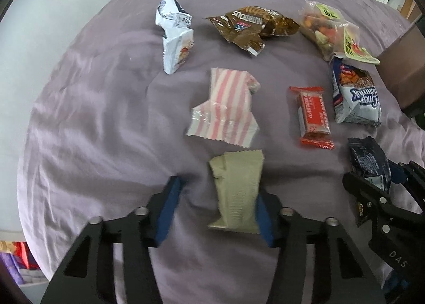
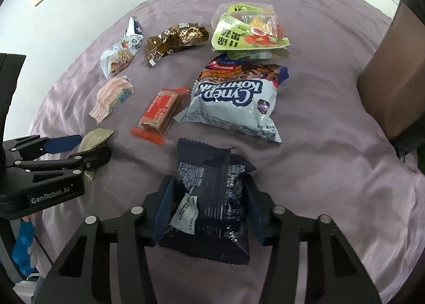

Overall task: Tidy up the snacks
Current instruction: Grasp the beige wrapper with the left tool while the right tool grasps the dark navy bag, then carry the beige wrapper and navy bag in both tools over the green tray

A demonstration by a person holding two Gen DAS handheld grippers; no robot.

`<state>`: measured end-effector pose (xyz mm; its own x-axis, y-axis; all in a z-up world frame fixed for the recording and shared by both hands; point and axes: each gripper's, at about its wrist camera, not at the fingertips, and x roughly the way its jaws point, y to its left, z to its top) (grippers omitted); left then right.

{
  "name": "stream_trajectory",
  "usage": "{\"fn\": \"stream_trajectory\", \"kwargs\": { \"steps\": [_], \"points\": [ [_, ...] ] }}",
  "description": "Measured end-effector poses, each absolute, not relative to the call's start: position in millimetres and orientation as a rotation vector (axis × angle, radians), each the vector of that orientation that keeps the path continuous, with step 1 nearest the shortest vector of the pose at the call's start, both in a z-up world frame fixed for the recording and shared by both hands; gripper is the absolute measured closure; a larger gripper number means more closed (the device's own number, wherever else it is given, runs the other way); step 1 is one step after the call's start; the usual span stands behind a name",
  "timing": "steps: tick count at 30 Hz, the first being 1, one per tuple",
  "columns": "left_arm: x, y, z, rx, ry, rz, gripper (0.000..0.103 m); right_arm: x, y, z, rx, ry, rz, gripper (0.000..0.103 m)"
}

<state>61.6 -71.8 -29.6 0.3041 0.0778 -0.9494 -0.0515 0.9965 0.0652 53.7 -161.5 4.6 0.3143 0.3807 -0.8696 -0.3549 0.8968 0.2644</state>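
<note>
An olive-tan snack packet lies on the purple bedsheet between the fingers of my left gripper. Its right pad touches the packet and its left pad stands apart from it, so the jaws are open around it. My right gripper is shut on a dark blue snack packet, with both pads pressing its sides. The left wrist view shows the right gripper and its packet at the right edge. The right wrist view shows the left gripper at the left.
Other snacks lie on the sheet: a pink striped packet, a red bar, a white-blue bag, a brown packet, a crumpled white packet and a clear jelly bag. A brown box stands at the right.
</note>
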Motion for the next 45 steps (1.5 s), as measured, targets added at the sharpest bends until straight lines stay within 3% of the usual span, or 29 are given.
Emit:
{"fn": "stream_trajectory", "kwargs": {
  "steps": [2, 5, 17, 31, 45],
  "points": [
    [59, -83, -30, 0.017, 1.272, 0.073, 0.085, 52, -162, 5, 0.018, 1.152, 0.491, 0.103],
    [58, -96, -32, 0.024, 1.269, 0.074, 0.087, 51, -165, 6, 0.018, 1.15, 0.496, 0.103],
    [42, -97, 3, -0.063, 1.201, 0.024, 0.087, 43, -173, 25, 0.077, 1.099, 0.513, 0.103],
    [5, -79, 66, -0.049, 1.094, 0.007, 0.087, -12, -192, 100, 0.049, 0.976, 0.513, 0.103],
    [-52, -173, 117, 0.062, 1.029, -0.178, 0.087, -101, -309, 131, 0.099, 0.886, 0.309, 0.103]
  ]
}}
